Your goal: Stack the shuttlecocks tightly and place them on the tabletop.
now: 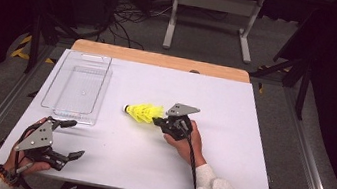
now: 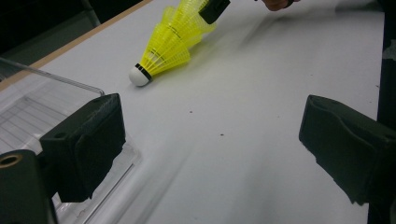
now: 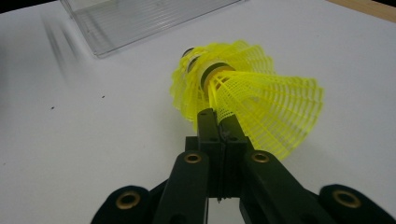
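Note:
A nested stack of yellow plastic shuttlecocks [image 1: 143,112] lies on its side on the white table [image 1: 229,149], white cork tip [image 2: 139,74] pointing left. My right gripper [image 1: 156,120] is shut on the rim of the mesh skirt [image 3: 261,98]. In the right gripper view its jaws meet [image 3: 217,123] with the yellow mesh pinched between them. My left gripper [image 1: 75,139] rests near the front left corner, open, with nothing between its pads [image 2: 100,144]. From the left gripper view the stack [image 2: 168,46] lies ahead, with one right jaw [image 2: 214,9] on its skirt.
A clear plastic tray [image 1: 55,80] stands at the back left of the table, its near corner [image 2: 56,79] close beside my left gripper. It also shows across the top of the right gripper view [image 3: 140,18]. A wooden strip [image 1: 161,59] edges the far side.

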`<state>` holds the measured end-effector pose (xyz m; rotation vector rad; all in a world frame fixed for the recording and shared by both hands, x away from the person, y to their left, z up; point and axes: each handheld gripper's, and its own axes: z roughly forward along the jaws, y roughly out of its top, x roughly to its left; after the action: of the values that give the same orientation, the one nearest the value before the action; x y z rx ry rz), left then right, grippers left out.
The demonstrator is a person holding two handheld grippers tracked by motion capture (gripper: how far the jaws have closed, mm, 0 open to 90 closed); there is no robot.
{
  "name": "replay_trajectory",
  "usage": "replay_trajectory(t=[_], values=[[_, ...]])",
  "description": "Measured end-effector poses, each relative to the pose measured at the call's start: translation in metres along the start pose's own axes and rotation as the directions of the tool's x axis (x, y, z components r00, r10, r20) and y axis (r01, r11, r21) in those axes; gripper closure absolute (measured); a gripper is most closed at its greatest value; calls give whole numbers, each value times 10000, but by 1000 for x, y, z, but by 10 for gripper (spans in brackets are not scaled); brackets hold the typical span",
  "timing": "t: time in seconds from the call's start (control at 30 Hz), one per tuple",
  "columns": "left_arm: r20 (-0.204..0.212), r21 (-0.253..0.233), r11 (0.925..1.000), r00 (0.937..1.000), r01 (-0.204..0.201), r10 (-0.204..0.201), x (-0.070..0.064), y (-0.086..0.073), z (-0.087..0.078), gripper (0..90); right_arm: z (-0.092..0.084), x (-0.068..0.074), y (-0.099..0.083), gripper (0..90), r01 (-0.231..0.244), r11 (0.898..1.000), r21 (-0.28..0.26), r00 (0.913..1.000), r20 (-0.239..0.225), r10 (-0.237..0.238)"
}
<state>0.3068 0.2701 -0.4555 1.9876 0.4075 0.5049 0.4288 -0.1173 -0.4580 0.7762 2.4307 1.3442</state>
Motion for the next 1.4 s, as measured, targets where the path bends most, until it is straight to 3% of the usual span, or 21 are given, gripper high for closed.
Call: replay_trajectory(t=[0.5, 0.8, 1.07, 1.27, 1.4], values=[[39, 49, 10000, 10000, -35, 34, 0, 0, 0, 79, 19, -1, -4, 867, -29, 9988, 495, 9991, -424, 50], [40, 44, 10000, 10000, -30, 29, 0, 0, 0, 79, 20, 0, -5, 638, 35, 9973, 731, 9999, -113, -27], [7, -19, 10000, 10000, -37, 37, 0, 0, -1, 79, 16, 5, -2, 513, 356, 9962, 791, 9994, 6, -358], [28, 2, 10000, 10000, -82, 82, 0, 0, -1, 78, 8, 9, 0, 412, 533, 9974, 478, 9983, 224, -544], [12, -58, 10000, 10000, -44, 44, -1, 1, -1, 78, 9, 10, -1, 309, 472, 9964, 703, 9985, 229, -489]])
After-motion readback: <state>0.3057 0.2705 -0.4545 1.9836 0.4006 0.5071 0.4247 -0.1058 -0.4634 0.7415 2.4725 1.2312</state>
